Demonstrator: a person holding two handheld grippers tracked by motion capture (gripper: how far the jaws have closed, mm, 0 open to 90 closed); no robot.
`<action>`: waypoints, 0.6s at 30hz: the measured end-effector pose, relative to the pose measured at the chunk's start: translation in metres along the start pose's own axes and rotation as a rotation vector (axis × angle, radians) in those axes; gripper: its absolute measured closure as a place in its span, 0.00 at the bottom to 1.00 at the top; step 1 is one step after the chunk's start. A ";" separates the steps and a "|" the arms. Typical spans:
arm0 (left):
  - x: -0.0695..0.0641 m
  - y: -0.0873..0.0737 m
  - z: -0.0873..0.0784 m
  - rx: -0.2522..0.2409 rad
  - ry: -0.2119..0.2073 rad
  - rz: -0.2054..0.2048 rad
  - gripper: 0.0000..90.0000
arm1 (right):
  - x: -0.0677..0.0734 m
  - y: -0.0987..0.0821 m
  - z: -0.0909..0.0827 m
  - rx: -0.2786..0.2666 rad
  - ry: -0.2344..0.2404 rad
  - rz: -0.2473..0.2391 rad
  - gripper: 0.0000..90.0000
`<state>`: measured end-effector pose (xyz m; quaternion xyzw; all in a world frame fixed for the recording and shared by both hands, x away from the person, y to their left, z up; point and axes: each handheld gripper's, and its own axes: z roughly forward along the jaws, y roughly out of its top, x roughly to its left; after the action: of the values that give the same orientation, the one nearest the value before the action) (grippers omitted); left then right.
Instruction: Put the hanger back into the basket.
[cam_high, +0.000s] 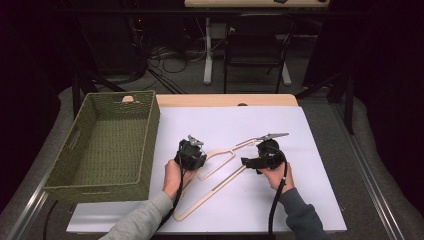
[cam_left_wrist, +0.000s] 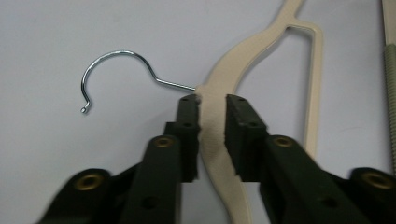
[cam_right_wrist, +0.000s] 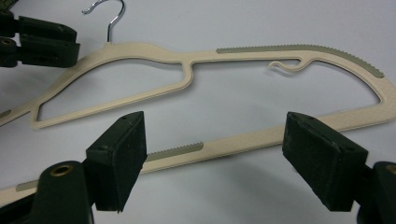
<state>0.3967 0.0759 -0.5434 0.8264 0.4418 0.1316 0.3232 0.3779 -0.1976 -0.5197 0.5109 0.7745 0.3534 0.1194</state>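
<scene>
Your left gripper pinches the beige hanger near its metal hook. Your right gripper gapes wide over the hanger's bottom bar

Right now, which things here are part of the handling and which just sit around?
In use:
- beige hanger, clamped at its neck by the left gripper
- right gripper, fingers open astride the hanger's bottom bar

Lying about:
- green woven basket
- white board

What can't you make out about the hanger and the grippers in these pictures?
- High view: the hanger's neck, hidden under the left gripper.
- Left gripper view: the hanger's lower arm, cut off by the bottom edge.
- Right gripper view: the hook, cut off by the top edge.
</scene>
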 end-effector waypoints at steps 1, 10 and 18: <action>0.002 0.000 0.003 0.003 -0.011 -0.008 0.69 | 0.000 0.000 0.000 -0.002 0.002 -0.004 0.24; -0.004 0.002 0.014 0.028 0.017 0.031 0.72 | 0.000 0.000 0.001 0.005 0.005 -0.004 0.24; -0.002 0.002 0.013 0.021 -0.014 0.051 0.80 | 0.002 0.001 0.003 0.006 0.012 -0.001 0.24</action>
<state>0.4033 0.0679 -0.5522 0.8417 0.4198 0.1293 0.3140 0.3795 -0.1940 -0.5207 0.5089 0.7764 0.3541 0.1133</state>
